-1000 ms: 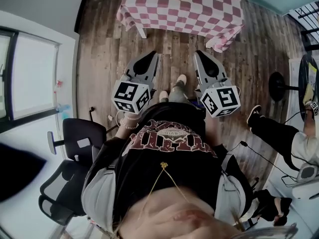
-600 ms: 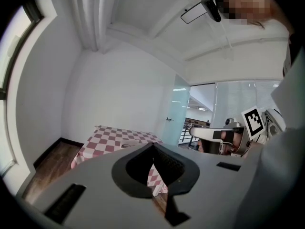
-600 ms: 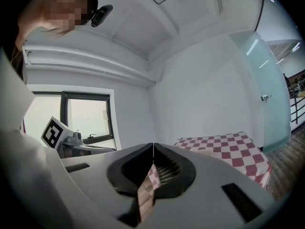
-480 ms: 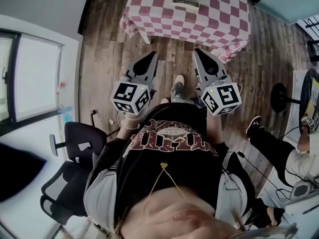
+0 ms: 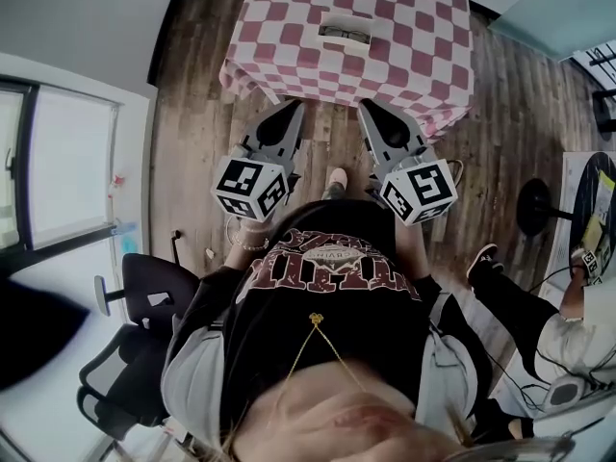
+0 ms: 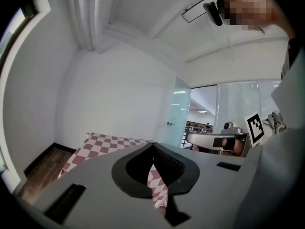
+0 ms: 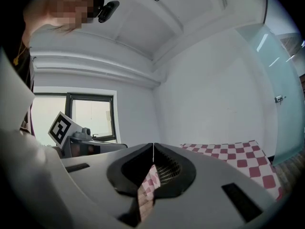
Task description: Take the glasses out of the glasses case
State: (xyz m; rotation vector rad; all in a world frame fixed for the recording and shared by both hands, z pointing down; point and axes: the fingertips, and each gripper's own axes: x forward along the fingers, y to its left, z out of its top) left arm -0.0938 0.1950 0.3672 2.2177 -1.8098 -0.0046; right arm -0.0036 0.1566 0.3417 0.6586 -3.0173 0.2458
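Checked table (image 5: 289, 22) now nearer | left tongs (image 5: 293, 106) pressed together, empty; right tongs (image 5: 369, 105) likewise | glasses case (image 5: 345, 34) on table

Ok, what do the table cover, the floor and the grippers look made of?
Table cover: fabric, apparently; matte pink-and-white check that drapes and folds at the corners.
Floor: brown planks with grain and seams, real wood or a wood-look laminate, can't tell.
Left gripper and right gripper: probably moulded plastic, matte grey, smooth shells.
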